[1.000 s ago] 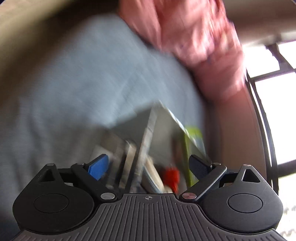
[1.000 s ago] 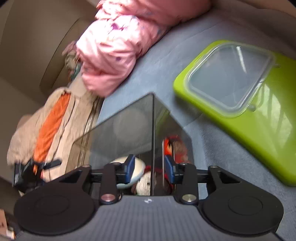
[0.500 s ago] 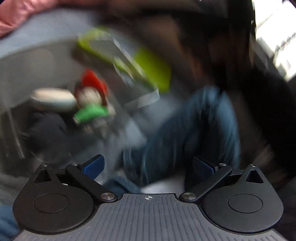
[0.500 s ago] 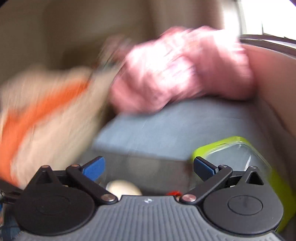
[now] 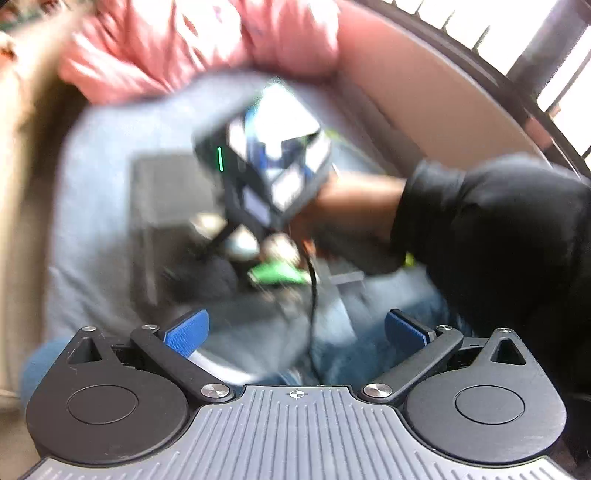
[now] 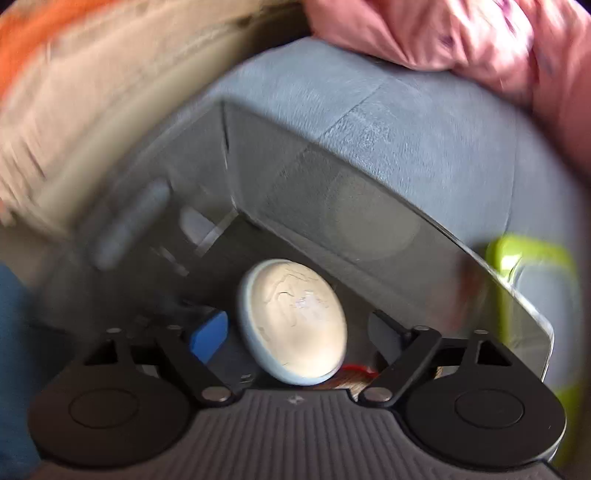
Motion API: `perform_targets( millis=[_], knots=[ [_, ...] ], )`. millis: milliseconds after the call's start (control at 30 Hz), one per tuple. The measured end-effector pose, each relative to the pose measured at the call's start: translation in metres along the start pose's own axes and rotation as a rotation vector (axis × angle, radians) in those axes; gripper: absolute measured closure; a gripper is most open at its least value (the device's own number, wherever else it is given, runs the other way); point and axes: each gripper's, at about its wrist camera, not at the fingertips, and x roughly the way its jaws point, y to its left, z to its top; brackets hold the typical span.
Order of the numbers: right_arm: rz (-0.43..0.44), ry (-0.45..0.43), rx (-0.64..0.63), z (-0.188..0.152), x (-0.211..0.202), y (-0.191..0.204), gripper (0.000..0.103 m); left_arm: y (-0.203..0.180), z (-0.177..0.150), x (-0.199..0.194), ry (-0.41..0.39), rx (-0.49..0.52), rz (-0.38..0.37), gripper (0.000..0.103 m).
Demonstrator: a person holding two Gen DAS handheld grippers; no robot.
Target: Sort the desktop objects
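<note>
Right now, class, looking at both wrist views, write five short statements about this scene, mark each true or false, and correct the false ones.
1. The left gripper holds a green object between its fingers. False: its fingers stand wide apart with nothing between them.
2. A round cream disc sits in front of the right gripper. True.
3. The smoky clear box rests on a grey-blue surface. True.
4. The pink cloth lies inside the box. False: it lies beyond it.
5. The sleeve in the left wrist view is white. False: it is black.
</note>
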Motion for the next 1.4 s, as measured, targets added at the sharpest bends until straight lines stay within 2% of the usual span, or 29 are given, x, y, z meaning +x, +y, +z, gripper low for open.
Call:
perform_targets(
  millis=[100, 200, 267, 333, 367, 400, 433, 467, 533, 600, 633, 667, 700, 733, 767, 800, 867, 1000, 1100, 1233, 1300, 1400],
  knots=[
    [-0.102, -0.001, -0.117, -0.002, 0.009, 0.020, 0.020, 0.004, -0.001, -0.015, -0.057, -0.027, -0.014, 0.000],
    [-0.158, 0.029, -0.198, -0.009, 0.018, 0.031, 0.018, 0.011, -0.003, -0.019, -0.080, -0.064, -0.012, 0.000],
    [-0.182, 0.034, -0.216, -0.014, 0.024, 0.035, 0.018, 0.014, -0.004, -0.013, -0.068, -0.076, -0.014, 0.000],
    [-0.155, 0.032, -0.220, -0.015, 0.027, 0.035, 0.023, 0.017, -0.006, -0.003, -0.040, -0.086, -0.030, 0.000],
    [-0.123, 0.034, -0.210, -0.014, 0.027, 0.035, 0.038, 0.018, -0.009, 0.003, -0.030, -0.091, -0.038, 0.000],
    [-0.070, 0.046, -0.177, -0.012, 0.025, 0.033, 0.062, 0.019, -0.010, 0.008, -0.021, -0.096, -0.045, 0.000],
    [-0.030, 0.052, -0.141, -0.010, 0.022, 0.032, 0.068, 0.021, -0.011, 0.012, -0.012, -0.103, -0.051, 0.000],
    [-0.034, 0.034, -0.111, -0.007, 0.015, 0.032, 0.101, 0.022, -0.011, 0.016, -0.002, -0.109, -0.055, 0.000],
    [-0.073, -0.032, -0.115, 0.000, -0.001, 0.035, 0.102, 0.021, -0.017, 0.023, 0.026, -0.110, -0.069, 0.000],
    [-0.081, -0.054, -0.132, 0.009, -0.008, 0.036, 0.102, 0.021, -0.024, 0.029, 0.059, -0.099, -0.088, 0.000],
    [-0.058, -0.047, -0.097, 0.013, -0.010, 0.030, 0.101, 0.021, -0.028, 0.032, 0.076, -0.092, -0.097, 0.000],
    [-0.035, -0.040, -0.061, 0.017, -0.013, 0.024, 0.093, 0.021, -0.032, 0.035, 0.093, -0.085, -0.106, 0.000],
    [-0.011, -0.033, -0.018, 0.021, -0.014, 0.016, 0.065, 0.022, -0.035, 0.038, 0.106, -0.088, -0.112, 0.000],
    [0.015, -0.026, 0.047, 0.022, -0.013, 0.004, 0.044, 0.025, -0.036, 0.040, 0.114, -0.103, -0.112, 0.000],
    [0.041, -0.020, 0.113, 0.022, -0.013, -0.008, 0.012, 0.028, -0.037, 0.042, 0.116, -0.121, -0.115, 0.000],
    [0.067, -0.010, 0.178, 0.023, -0.011, -0.020, 0.011, 0.032, -0.037, 0.042, 0.111, -0.143, -0.118, 0.000],
    [0.113, 0.046, 0.302, 0.018, 0.003, -0.045, 0.014, 0.037, -0.034, 0.041, 0.097, -0.171, -0.122, 0.000],
    [0.122, 0.139, 0.420, 0.006, 0.035, -0.071, 0.014, 0.043, -0.036, 0.038, 0.090, -0.184, -0.116, 0.000],
    [0.124, 0.171, 0.404, -0.003, 0.056, -0.073, 0.012, 0.049, -0.038, 0.043, 0.097, -0.200, -0.109, 0.000],
    [0.246, 0.178, 0.441, -0.009, 0.072, -0.067, 0.007, 0.055, -0.037, 0.052, 0.117, -0.235, -0.106, 0.000],
    [0.221, 0.153, 0.375, -0.006, 0.069, -0.053, 0.004, 0.054, -0.036, 0.055, 0.127, -0.235, -0.104, 0.000],
    [0.177, 0.110, 0.234, 0.000, 0.062, -0.030, 0.006, 0.053, -0.035, 0.055, 0.130, -0.228, -0.094, 0.000]
  ],
)
